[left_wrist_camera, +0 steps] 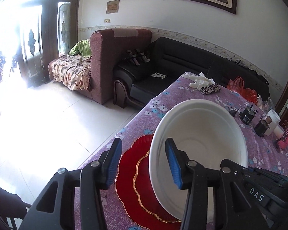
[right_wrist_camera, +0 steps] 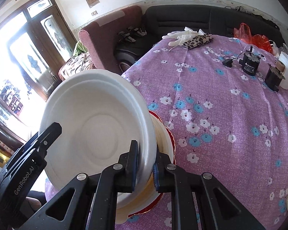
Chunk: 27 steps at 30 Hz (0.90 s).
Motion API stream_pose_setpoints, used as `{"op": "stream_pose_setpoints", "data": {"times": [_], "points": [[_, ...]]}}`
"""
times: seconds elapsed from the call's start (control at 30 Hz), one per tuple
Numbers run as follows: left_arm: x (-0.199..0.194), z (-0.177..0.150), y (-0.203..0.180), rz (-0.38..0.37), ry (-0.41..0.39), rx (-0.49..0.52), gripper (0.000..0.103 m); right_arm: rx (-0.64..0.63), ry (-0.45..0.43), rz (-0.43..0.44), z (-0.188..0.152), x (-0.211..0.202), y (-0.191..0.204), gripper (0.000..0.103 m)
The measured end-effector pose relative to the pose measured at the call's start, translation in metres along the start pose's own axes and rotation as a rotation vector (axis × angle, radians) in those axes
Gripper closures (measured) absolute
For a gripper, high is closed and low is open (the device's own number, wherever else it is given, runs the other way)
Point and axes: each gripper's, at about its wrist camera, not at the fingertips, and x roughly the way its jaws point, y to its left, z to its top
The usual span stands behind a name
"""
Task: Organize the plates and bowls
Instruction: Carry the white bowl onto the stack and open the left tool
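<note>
The right gripper (right_wrist_camera: 145, 170) is pinched on the near rim of a white, round, matte bowl (right_wrist_camera: 98, 126), which is held tilted on edge. The left gripper (left_wrist_camera: 142, 164) is seen spread, its blue-padded fingers (left_wrist_camera: 173, 164) straddling the bowl's opposite rim without pressing on it; no pad contact can be made out there. A second white bowl appears to be nested inside the first, judging by the doubled rim line. Beneath the tilted bowl lies a red, scalloped, gold-edged glass plate (left_wrist_camera: 130, 172), stacked on a larger plate of the same kind, on the purple flowered tablecloth (right_wrist_camera: 220, 115). A cream-coloured dish (right_wrist_camera: 163, 138) is glimpsed between bowl and red plates. The stacking is judged to be well under way: plates are gathered, and the bowl is yet to be settled flat on the pile and let go.
</note>
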Motion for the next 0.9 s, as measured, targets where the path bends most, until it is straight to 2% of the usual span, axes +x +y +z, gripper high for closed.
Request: {"op": "stream_pose_setpoints", "data": {"times": [0.1,0.17,0.23,0.3,0.53,0.63,0.7,0.9], "points": [[-0.008,0.001,0.001,-0.009,-0.023,-0.007,0.047,-0.013,-0.016,-0.018,-0.001,-0.001,0.006,0.085],[-0.013,0.002,0.002,-0.011,-0.037,-0.008,0.047,-0.007,-0.024,-0.008,-0.002,-0.003,0.007,0.075],[-0.017,0.002,0.002,-0.019,-0.049,-0.013,0.045,-0.008,-0.039,0.001,-0.002,-0.005,0.007,0.068],[-0.021,0.002,0.002,-0.021,-0.063,-0.015,0.042,-0.018,-0.063,-0.010,-0.001,-0.008,0.008,0.067],[-0.030,0.001,-0.003,-0.026,-0.092,-0.005,0.038,-0.053,-0.127,-0.049,-0.001,-0.020,0.013,0.043],[-0.036,-0.001,-0.006,-0.010,-0.111,0.012,0.037,-0.096,-0.142,-0.111,-0.003,-0.020,0.019,0.041],[-0.040,-0.001,-0.007,-0.003,-0.124,0.020,0.033,-0.117,-0.162,-0.153,-0.005,-0.020,0.021,0.041],[-0.051,-0.002,-0.013,0.016,-0.157,0.047,0.027,-0.083,-0.204,-0.114,-0.007,-0.036,0.011,0.041]]}}
